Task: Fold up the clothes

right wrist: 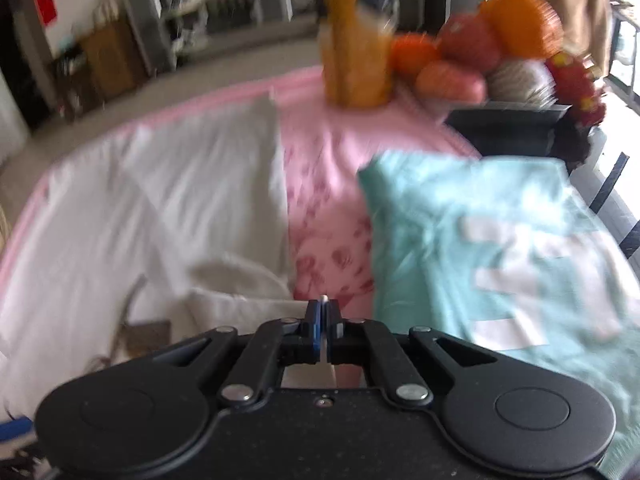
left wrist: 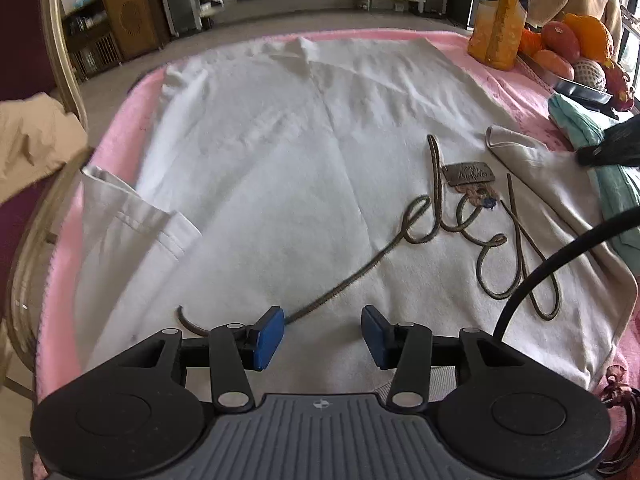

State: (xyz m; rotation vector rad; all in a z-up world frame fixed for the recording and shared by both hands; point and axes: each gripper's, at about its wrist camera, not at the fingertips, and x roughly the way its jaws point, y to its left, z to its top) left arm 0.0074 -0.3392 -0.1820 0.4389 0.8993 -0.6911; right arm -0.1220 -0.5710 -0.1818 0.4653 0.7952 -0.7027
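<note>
A white T-shirt with dark cursive lettering lies spread on a pink cloth. Its left sleeve lies flat; its right sleeve is folded in over the body. My left gripper is open and empty just above the shirt near its collar end. My right gripper is shut on a thin fold of the white shirt at its right edge; it also shows as a dark shape in the left wrist view. The right wrist view is blurred.
A folded teal shirt lies right of the white one. A fruit bowl and an orange bottle stand at the far right. A chair back with beige cloth stands left. A black cable crosses the shirt.
</note>
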